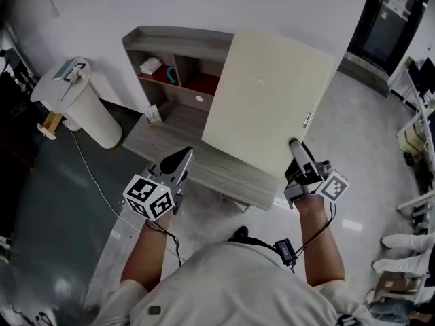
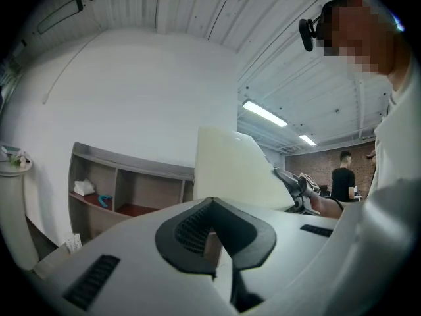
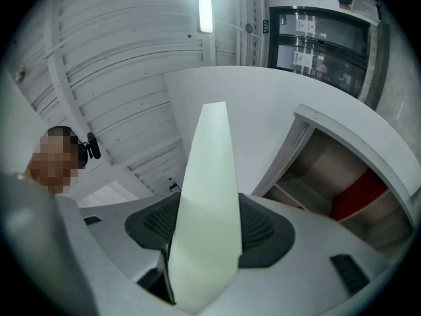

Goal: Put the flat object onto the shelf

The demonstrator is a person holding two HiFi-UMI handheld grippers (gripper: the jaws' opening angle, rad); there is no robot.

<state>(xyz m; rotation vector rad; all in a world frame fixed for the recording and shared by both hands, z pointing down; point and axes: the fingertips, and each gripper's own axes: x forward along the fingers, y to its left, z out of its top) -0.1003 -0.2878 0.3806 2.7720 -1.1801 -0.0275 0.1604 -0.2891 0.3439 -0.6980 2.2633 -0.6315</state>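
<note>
- right gripper (image 1: 294, 148) (image 3: 202, 242): clenched on the board, its dark ribbed pads (image 3: 263, 232) pressed to both faces near the board's lower right corner.
- board (image 1: 266, 97) (image 3: 207, 189): a thin, stiff, pale cream panel, rectangular with rounded corners. its face is plain apart from a small label (image 1: 306, 119) by the right edge and a faint mark near the middle.
- in the right gripper view the board is seen edge-on, a narrow cream strip rising between the jaws.
- the board is held up, tilted, with its top edge leaning toward the wall. it hangs above the desk (image 1: 170, 138) and in front of the shelf, covering the shelf's right part in the head view. whether it touches either cannot be told.
- left gripper (image 1: 181, 160) (image 2: 212, 232): jaws drawn together with only a sliver between them, nothing held. it sits low at the desk's near edge, apart from the board, which shows behind it (image 2: 230, 170).
- shelf (image 1: 170, 45) (image 2: 125, 176) (image 3: 342, 170): grey wood, open compartments with red floors, standing at the back of the desk against the white wall.
- a white lump (image 1: 150, 65) and a teal item (image 1: 171, 75) lie in the left compartments.
- a white bin (image 1: 85, 111) stands on the floor left of the desk.
</note>
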